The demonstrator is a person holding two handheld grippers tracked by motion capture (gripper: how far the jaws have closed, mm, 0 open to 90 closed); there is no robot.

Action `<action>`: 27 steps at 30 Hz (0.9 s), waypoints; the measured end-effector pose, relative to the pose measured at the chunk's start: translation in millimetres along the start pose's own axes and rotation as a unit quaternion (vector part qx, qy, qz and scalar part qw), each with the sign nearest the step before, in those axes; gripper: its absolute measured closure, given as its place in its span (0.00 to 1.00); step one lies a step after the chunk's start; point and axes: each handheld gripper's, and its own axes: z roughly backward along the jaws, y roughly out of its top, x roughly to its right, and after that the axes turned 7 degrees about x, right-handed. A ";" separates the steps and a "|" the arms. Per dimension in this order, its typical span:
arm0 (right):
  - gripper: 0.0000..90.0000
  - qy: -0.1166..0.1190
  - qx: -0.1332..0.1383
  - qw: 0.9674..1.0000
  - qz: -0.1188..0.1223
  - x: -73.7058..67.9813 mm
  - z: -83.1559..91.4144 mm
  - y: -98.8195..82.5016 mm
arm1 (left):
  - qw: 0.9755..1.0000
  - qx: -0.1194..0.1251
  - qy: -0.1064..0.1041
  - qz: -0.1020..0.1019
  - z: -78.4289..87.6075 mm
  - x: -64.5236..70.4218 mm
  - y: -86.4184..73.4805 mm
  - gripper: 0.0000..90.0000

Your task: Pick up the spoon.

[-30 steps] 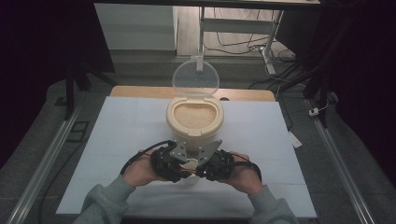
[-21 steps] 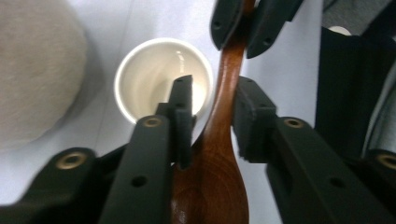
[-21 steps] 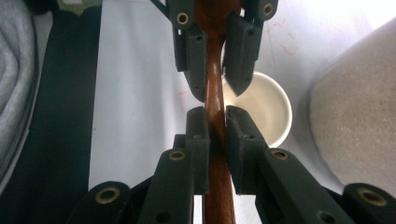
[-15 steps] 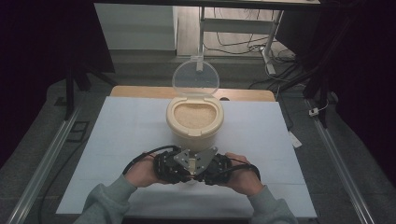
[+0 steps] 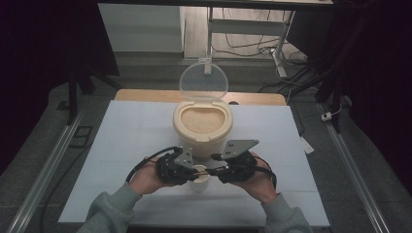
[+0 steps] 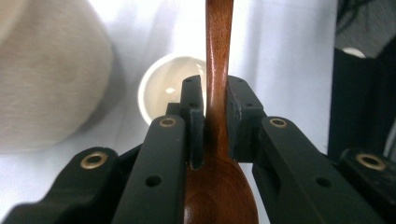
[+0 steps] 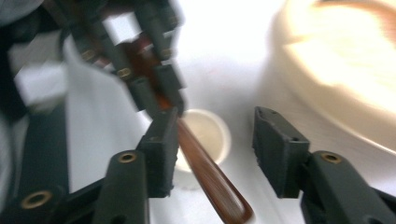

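A brown wooden spoon (image 6: 217, 56) is held at its neck by my left gripper (image 6: 215, 93), which is shut on it, bowl toward the camera. Its handle (image 7: 205, 172) runs between the jaws of my right gripper (image 7: 217, 135), close beside one pad. Those jaws have just been opening and stand apart. A small white cup (image 5: 198, 184) sits on the table below the spoon, between my left gripper (image 5: 187, 170) and right gripper (image 5: 217, 167). Behind it stands a cream rice container (image 5: 204, 141), filled with rice, its clear lid (image 5: 203, 81) upright.
The white tabletop (image 5: 121, 145) spreads to both sides of the hands. The container wall (image 6: 46, 70) is close beside the cup (image 6: 149, 88). Metal rails (image 5: 43, 170) run along both table sides, and cables lie on the floor beyond.
The right gripper's jaws have spread apart and that hand has drawn slightly to the right. The left hand stays put with the spoon, and the cup now shows between the grippers.
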 end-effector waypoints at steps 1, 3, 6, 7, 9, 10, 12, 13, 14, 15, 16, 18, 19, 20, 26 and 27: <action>0.52 -0.011 0.013 1.000 -0.014 1.7 3.9 -2.1 | 1.000 0.006 0.005 0.001 0.8 -0.3 -0.5 0.86; 0.49 -0.038 0.033 0.998 -0.041 5.3 12.1 -6.3 | 1.000 0.016 0.014 0.003 2.5 -0.7 -1.1 0.86; 0.46 -0.062 0.063 0.993 -0.074 11.8 22.6 -12.9 | 0.999 0.028 0.026 0.004 4.6 -0.8 -1.5 0.86; 0.44 -0.065 0.070 0.992 -0.086 13.4 24.9 -14.9 | 0.999 0.028 0.026 0.004 4.6 -0.8 -1.5 0.86; 0.42 -0.071 0.077 0.989 -0.103 16.0 27.4 -18.8 | 0.999 0.036 0.031 0.007 5.6 -0.9 -2.0 0.86; 0.42 -0.071 0.077 0.989 -0.103 16.0 27.4 -18.8 | 0.999 0.038 0.034 0.007 5.9 -0.9 -2.4 0.86; 0.39 -0.075 0.089 0.985 -0.125 17.3 28.4 -24.1 | 0.998 0.043 0.041 0.009 6.3 -1.2 -3.2 0.86; 0.38 -0.075 0.095 0.984 -0.134 17.8 28.1 -25.7 | 0.998 0.045 0.043 0.010 6.4 -1.3 -3.6 0.86; 0.37 -0.075 0.099 0.982 -0.143 18.1 27.8 -27.2 | 0.998 0.049 0.047 0.012 6.5 -1.1 -4.1 0.86; 0.36 -0.075 0.104 0.980 -0.152 18.3 27.3 -28.6 | 0.997 0.053 0.050 0.014 6.8 -1.2 -4.4 0.86; 0.35 -0.075 0.106 0.979 -0.160 18.2 26.4 -29.7 | 0.997 0.055 0.053 0.014 7.1 -1.3 -4.6 0.86; 0.35 -0.076 0.104 0.977 -0.170 16.4 22.7 -31.6 | 0.996 0.063 0.060 0.015 8.2 -1.2 -5.0 0.86; 0.35 -0.076 0.104 0.977 -0.170 16.4 22.7 -31.6 | 0.995 0.068 0.064 0.017 8.9 -0.9 -5.1 0.86; 0.34 -0.076 0.101 0.977 -0.174 14.3 18.5 -32.9 | 0.995 0.074 0.068 0.016 10.5 -0.8 -5.2 0.86; 0.35 -0.063 0.103 0.975 -0.185 9.4 8.3 -33.6 | 0.993 0.088 0.079 0.013 11.3 1.5 -4.6 0.87; 0.35 -0.063 0.103 0.975 -0.185 9.4 8.3 -33.6 | 0.993 0.091 0.080 0.014 10.7 2.2 -4.4 0.87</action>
